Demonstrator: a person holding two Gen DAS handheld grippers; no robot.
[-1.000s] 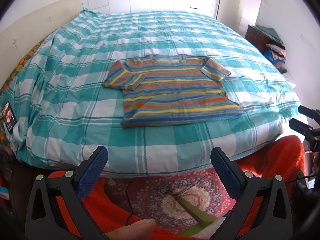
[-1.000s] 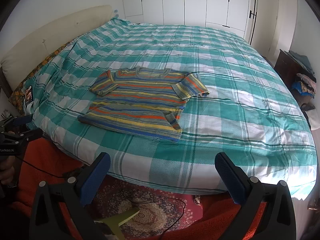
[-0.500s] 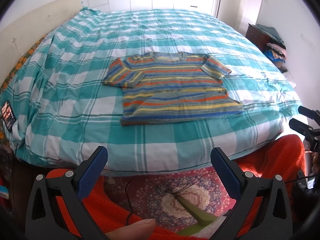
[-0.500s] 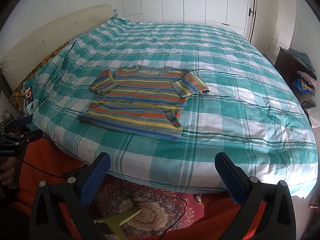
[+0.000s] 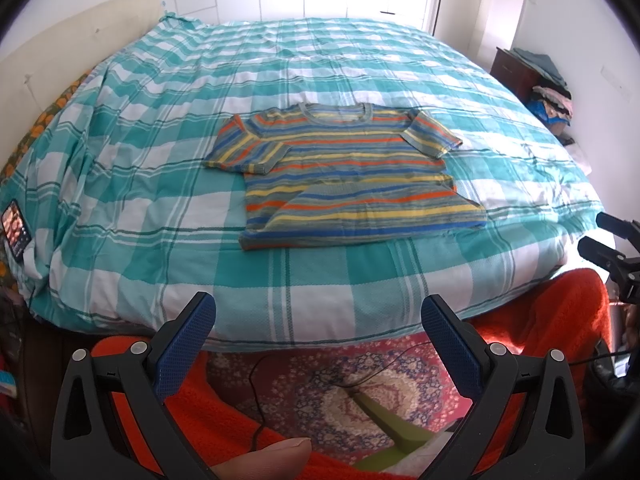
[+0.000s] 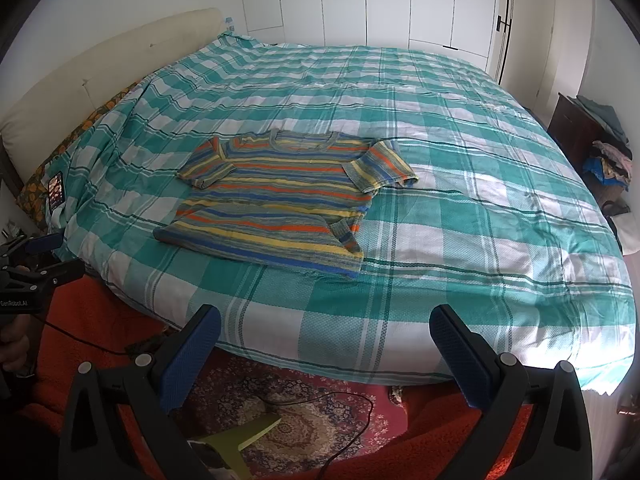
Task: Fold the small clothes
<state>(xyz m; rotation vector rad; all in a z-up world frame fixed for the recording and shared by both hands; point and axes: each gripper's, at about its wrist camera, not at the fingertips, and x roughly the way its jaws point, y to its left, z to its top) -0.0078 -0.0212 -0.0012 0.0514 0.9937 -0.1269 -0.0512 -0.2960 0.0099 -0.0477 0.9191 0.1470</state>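
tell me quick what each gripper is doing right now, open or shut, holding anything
Left gripper: open, holding nothing, short of the bed edge.
Right gripper: open, holding nothing; striped t-shirt lies untouched.

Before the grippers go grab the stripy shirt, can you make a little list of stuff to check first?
1. Left gripper open: ok, blue pads wide apart, nothing between them.
2. Right gripper open: ok, also holding nothing.
3. Striped shirt lying on the checked bedspread: ok, neck hole facing away.
4. Shirt smooth: not ok, the bottom hem is partly turned up, with a flipped corner on the right.
5. Grippers close enough: not ok, both hang off the bed's near edge, over the patterned rug.
6. Sleeves spread out: ok, both lie out to the sides.
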